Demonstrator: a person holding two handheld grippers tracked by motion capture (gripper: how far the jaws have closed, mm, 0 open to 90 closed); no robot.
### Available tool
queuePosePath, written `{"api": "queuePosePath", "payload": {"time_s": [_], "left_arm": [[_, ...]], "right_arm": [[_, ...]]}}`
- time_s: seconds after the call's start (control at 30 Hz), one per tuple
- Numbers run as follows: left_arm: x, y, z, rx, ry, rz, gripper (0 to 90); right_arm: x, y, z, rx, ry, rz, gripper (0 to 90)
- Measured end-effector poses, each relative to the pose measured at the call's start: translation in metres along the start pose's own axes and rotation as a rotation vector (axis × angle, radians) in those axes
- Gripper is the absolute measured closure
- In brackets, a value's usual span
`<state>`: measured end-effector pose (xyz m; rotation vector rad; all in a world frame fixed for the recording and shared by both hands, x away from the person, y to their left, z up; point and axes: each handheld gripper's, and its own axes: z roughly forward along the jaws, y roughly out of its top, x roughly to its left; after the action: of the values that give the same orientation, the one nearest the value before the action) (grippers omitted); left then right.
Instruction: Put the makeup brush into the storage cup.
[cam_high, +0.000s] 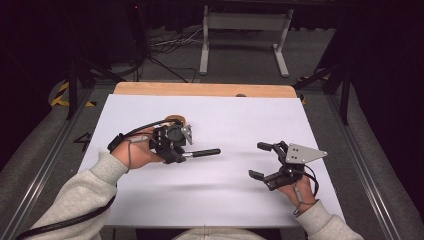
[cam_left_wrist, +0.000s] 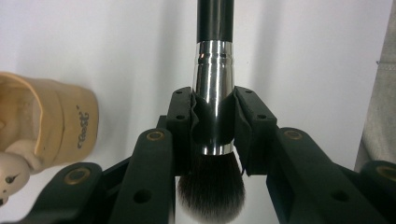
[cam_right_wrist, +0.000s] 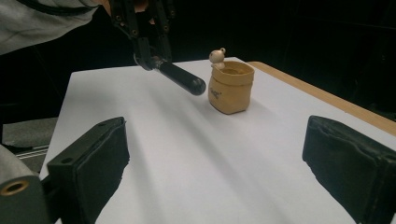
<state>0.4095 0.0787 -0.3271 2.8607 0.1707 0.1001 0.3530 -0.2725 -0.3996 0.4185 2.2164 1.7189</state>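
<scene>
My left gripper (cam_left_wrist: 212, 135) pinches a makeup brush (cam_left_wrist: 214, 84) by its silver ferrule, pads pressed on both sides; my left gripper view alone shows this, with the dark bristles bunched low between my jaws and the black handle running up out of the picture. From the high view the same brush (cam_high: 202, 152) reads as little more than a black handle sticking out level toward the right from my left gripper (cam_high: 172, 142), above the white sheet (cam_high: 225, 190); ferrule and bristles are lost behind the gripper body. My right gripper (cam_high: 260, 160) stands with jaws spread and bare, well apart from the brush. My right gripper view shows a small tan pouch-shaped pot (cam_right_wrist: 229, 87) standing upright on the sheet with a pale bead-headed figure at its rim. In the high view that pot (cam_high: 175, 120) is mostly hidden behind my left gripper, and in my left gripper view it (cam_left_wrist: 44, 119) is cut off at the edge, its lettering too small to read.
</scene>
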Motion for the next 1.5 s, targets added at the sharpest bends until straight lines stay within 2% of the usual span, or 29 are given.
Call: {"api": "queuePosePath", "payload": {"time_s": [0.13,0.3,0.4,0.53,0.6,0.77,0.83,1.13,1.2,1.5], "left_arm": [[-0.003,0.006,0.001,-0.004,-0.005,0.031,70.2],[-0.007,0.016,0.000,-0.007,-0.012,0.060,70.2],[-0.009,0.021,0.001,-0.006,-0.011,0.062,70.2],[-0.011,0.027,0.003,-0.004,-0.012,0.086,70.2],[-0.013,0.031,0.004,0.017,-0.012,0.103,70.3],[-0.016,0.034,0.006,0.021,-0.013,0.115,70.2],[-0.017,0.035,0.007,0.020,-0.020,0.105,70.2],[-0.020,0.039,0.009,0.042,-0.008,0.117,70.2],[-0.020,0.039,0.010,0.032,-0.012,0.116,70.2],[-0.021,0.039,0.010,0.036,-0.011,0.130,70.2]], "right_arm": [[0.000,0.003,0.004,-0.002,0.016,-0.005,7.7],[0.002,0.009,0.014,0.010,0.069,-0.010,12.2],[0.003,0.012,0.019,0.016,0.084,-0.022,13.5],[0.005,0.015,0.029,0.031,0.118,-0.044,18.5],[0.005,0.016,0.034,0.039,0.136,-0.046,19.9],[0.005,0.014,0.044,0.055,0.171,-0.053,23.9],[0.004,0.014,0.045,0.058,0.173,-0.054,24.9],[0.005,0.015,0.060,0.093,0.220,-0.071,34.3],[0.005,0.015,0.062,0.103,0.230,-0.073,36.4],[0.003,0.013,0.069,0.150,0.238,-0.091,50.0]]}}
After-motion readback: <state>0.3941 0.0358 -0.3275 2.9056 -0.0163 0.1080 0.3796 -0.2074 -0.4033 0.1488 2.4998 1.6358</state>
